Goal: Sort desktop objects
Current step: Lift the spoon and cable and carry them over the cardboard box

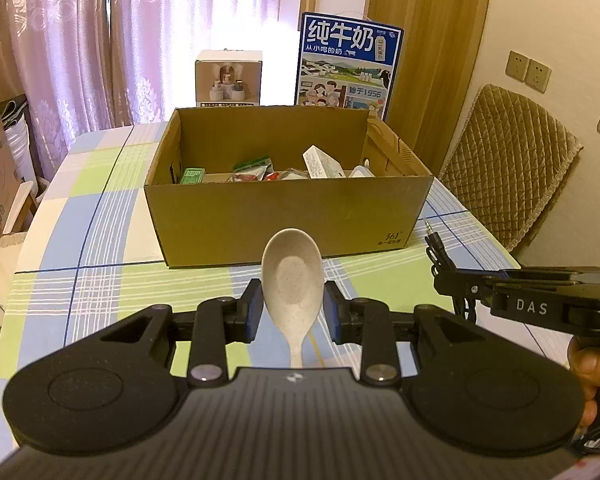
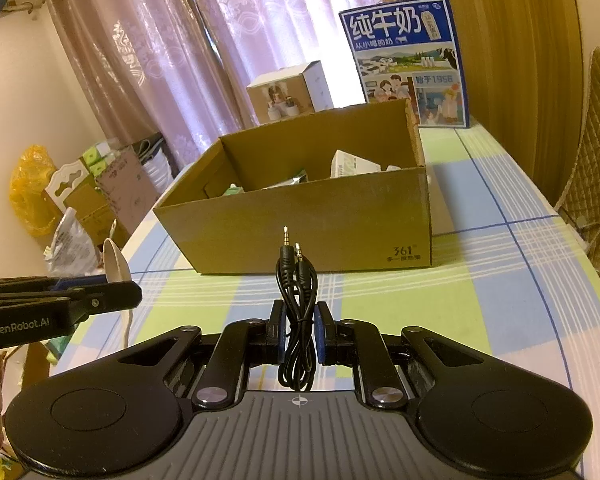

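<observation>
Both sets of tongs are held up over the checked surface (image 1: pixel 100 208), side by side and aimed at the open cardboard box (image 1: pixel 288 216) that sits a little way ahead of them. The left tongs (image 1: pixel 291 312) are clamped on a pale speckled spoon (image 1: pixel 292 280): the blue pads press its sides where the bowl narrows toward the handle, the bowl stands up facing the camera and the handle hangs down below the grip. The right tongs (image 2: pixel 301 330) are clamped on a bundled black audio cable (image 2: pixel 298 320), its loops dangling beneath the pads and its two metal plugs sticking up above them, in front of the box's near wall. From the left view the right tongs reach in from the right edge with the cable's plug poking up, and part of a hand (image 1: pixel 592 368) shows behind them. Inside the box lie a small green packet (image 1: pixel 192 176) near the left wall, a few wrapped items with red on them in the middle, and a white carton (image 1: pixel 322 162) leaning toward the right. Behind the box stand a blue milk carton case (image 1: pixel 348 64) and a smaller white product box (image 1: pixel 228 78), in front of pink curtains. A chair with a quilted cover (image 1: pixel 512 168) stands at the right side of the surface.
</observation>
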`<state>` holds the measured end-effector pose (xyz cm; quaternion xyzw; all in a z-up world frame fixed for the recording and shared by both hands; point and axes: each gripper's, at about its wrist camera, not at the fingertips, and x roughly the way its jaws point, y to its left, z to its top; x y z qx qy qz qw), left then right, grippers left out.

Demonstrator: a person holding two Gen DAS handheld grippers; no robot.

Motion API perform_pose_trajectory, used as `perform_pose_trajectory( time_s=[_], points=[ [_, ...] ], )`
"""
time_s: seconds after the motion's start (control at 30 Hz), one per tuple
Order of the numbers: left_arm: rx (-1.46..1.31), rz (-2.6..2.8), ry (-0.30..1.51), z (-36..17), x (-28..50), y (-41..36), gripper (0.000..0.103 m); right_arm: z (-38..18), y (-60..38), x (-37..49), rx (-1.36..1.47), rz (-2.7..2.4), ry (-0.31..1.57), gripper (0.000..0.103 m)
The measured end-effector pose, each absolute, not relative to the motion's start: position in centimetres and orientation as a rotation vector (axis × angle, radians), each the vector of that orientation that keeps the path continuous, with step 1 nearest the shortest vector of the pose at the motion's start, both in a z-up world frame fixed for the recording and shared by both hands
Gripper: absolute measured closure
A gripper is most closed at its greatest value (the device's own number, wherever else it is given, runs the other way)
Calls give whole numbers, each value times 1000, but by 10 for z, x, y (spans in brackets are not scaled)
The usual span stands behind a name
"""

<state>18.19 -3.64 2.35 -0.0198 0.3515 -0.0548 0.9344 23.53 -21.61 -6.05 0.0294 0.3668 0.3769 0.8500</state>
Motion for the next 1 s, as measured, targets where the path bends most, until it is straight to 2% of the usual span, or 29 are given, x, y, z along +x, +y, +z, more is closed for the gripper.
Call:
perform_pose_trajectory(
  time_s=[0.37,1.0],
  points=[
    [-34,-125,721,32,203,-27,76,-38,-218,265,54,782,738,92],
    [23,-140,612,108,311,-13,76,47,-143,354,-34,864,568,92]
  ],
)
